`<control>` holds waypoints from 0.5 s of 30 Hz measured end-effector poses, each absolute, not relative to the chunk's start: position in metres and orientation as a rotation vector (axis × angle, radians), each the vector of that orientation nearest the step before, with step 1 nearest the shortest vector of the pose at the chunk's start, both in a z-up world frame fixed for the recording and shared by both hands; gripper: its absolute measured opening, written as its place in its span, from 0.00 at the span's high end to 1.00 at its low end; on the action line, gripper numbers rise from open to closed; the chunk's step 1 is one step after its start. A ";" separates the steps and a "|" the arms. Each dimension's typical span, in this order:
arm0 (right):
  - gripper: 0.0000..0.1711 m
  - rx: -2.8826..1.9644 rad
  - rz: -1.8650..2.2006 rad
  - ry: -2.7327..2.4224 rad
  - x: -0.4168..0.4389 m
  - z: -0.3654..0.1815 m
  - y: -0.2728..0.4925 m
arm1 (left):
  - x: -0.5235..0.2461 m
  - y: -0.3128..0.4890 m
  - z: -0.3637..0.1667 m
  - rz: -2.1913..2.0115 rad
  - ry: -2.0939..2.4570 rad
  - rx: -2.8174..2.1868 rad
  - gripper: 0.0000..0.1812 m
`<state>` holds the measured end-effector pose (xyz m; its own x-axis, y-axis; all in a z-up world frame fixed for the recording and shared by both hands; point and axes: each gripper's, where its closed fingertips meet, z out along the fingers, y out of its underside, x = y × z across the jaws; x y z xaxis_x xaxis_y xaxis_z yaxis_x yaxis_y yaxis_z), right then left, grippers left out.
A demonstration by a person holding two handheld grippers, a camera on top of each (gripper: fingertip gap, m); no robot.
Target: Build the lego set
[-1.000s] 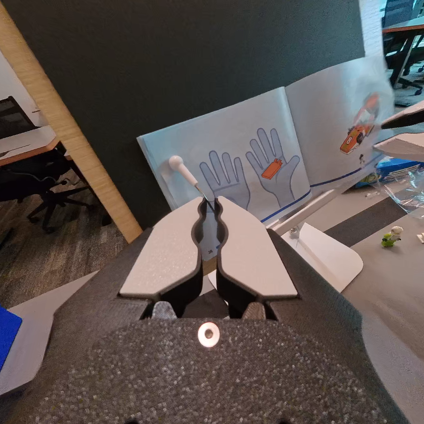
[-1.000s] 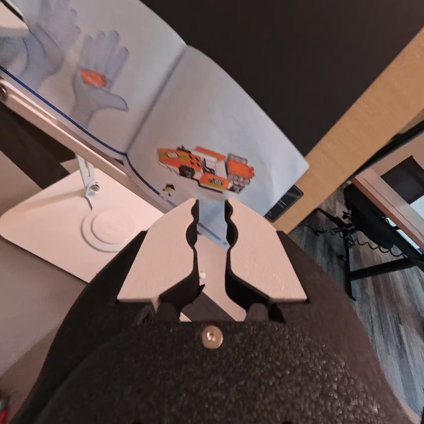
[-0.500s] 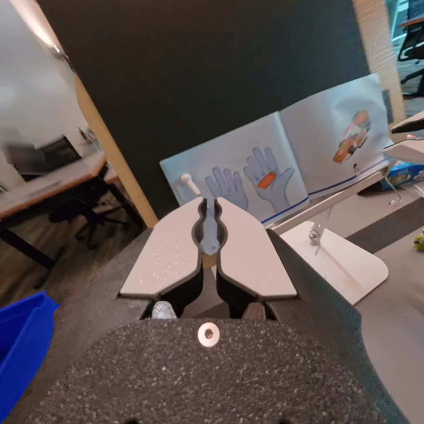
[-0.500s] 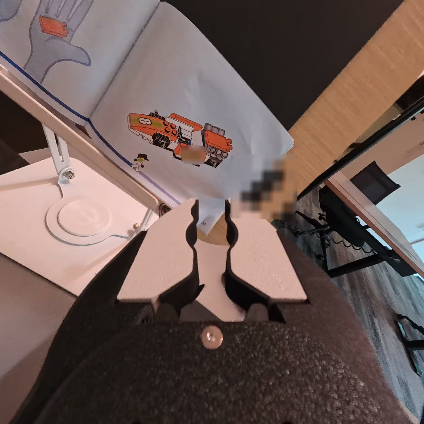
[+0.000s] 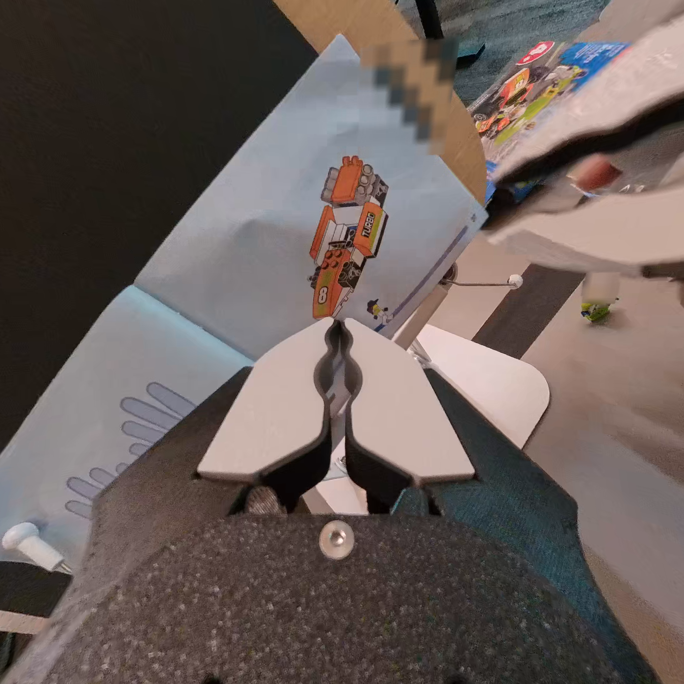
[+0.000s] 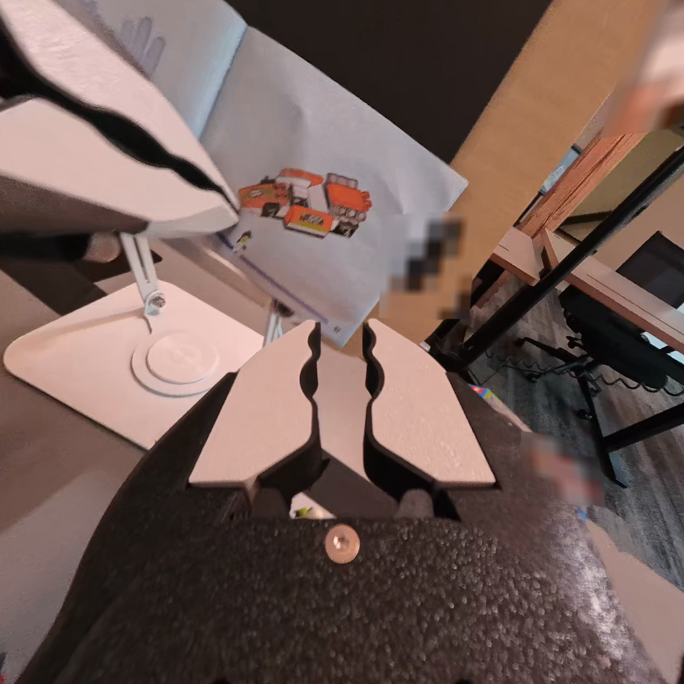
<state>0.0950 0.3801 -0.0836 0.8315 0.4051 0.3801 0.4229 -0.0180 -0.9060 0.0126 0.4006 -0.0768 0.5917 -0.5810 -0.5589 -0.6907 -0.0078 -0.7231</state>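
The open instruction booklet [image 5: 237, 266] leans on a white stand [image 5: 492, 388]. Its right page shows an orange and white car [image 5: 348, 237]. My left gripper [image 5: 337, 325] is shut, with its tips at that page's lower edge just under the car. I cannot tell whether it pinches the paper. It also shows in the right wrist view [image 6: 231, 207], against the page [image 6: 333, 148]. My right gripper [image 6: 340, 327] is open by a narrow gap, and the page's lower right corner [image 6: 342, 325] lies at its tips. It shows blurred in the left wrist view [image 5: 492, 214].
A green minifigure [image 5: 596, 311] stands on the grey table to the right. The set's box [image 5: 536, 85] and a clear plastic bag lie behind it. White-tipped page clips [image 5: 22, 540] stick out of the stand. The stand base [image 6: 111, 355] sits below the booklet. Desks and chairs lie beyond. Across from one pair of fingers to the other is roughly 9 cm.
My left gripper has swung right, from the left page with the drawn hands to the car page, and rolled. My right gripper has dropped to the page's lower right corner, its gap unchanged.
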 end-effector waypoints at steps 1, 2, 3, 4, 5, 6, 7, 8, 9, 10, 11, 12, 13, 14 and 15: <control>0.88 -1.620 -0.015 -0.674 0.094 -0.090 0.374 | 0.013 0.401 -0.077 0.105 1.059 -1.691 1.00; 0.88 -1.615 -0.030 -0.701 0.092 -0.099 0.370 | 0.013 0.401 -0.076 0.086 1.054 -1.697 1.00; 0.88 -1.614 -0.063 -0.737 0.090 -0.109 0.368 | 0.013 0.401 -0.076 0.070 1.048 -1.704 1.00; 0.87 -1.613 -0.105 -0.773 0.088 -0.118 0.368 | 0.013 0.401 -0.076 0.061 1.042 -1.711 1.00; 0.87 -1.617 -0.147 -0.802 0.087 -0.126 0.371 | 0.013 0.401 -0.076 0.062 1.042 -1.714 1.00; 0.86 -1.626 -0.181 -0.821 0.086 -0.132 0.375 | 0.014 0.401 -0.074 0.065 1.039 -1.709 1.00; 0.86 -1.635 -0.216 -0.832 0.086 -0.137 0.380 | 0.014 0.401 -0.072 0.064 1.027 -1.703 1.00; 0.86 -1.642 -0.258 -0.838 0.089 -0.140 0.386 | 0.015 0.402 -0.069 0.059 1.007 -1.703 1.00; 0.87 -1.647 -0.288 -0.846 0.092 -0.143 0.391 | 0.015 0.404 -0.069 0.047 0.991 -1.715 1.00; 0.91 -1.645 -0.303 -0.854 0.094 -0.144 0.393 | 0.015 0.405 -0.069 0.036 0.977 -1.728 1.00; 0.99 -1.621 -0.330 -0.863 0.096 -0.143 0.394 | 0.016 0.406 -0.068 0.030 0.969 -1.731 1.00; 1.00 -1.584 -0.382 -0.878 0.100 -0.139 0.394 | 0.017 0.408 -0.068 0.026 0.965 -1.730 1.00; 1.00 -1.548 -0.443 -0.898 0.104 -0.135 0.394 | 0.017 0.408 -0.068 0.022 0.961 -1.726 1.00; 1.00 -1.518 -0.504 -0.920 0.108 -0.130 0.393 | 0.019 0.409 -0.066 0.016 0.950 -1.716 1.00; 1.00 -1.493 -0.567 -0.947 0.111 -0.126 0.392 | 0.019 0.409 -0.066 0.019 0.941 -1.716 1.00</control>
<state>0.1108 0.3925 -0.1256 0.5473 0.2325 0.8040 0.8185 0.0519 -0.5722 0.0190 0.4093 -0.0656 0.6816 -0.5715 -0.4570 -0.5893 -0.0585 -0.8058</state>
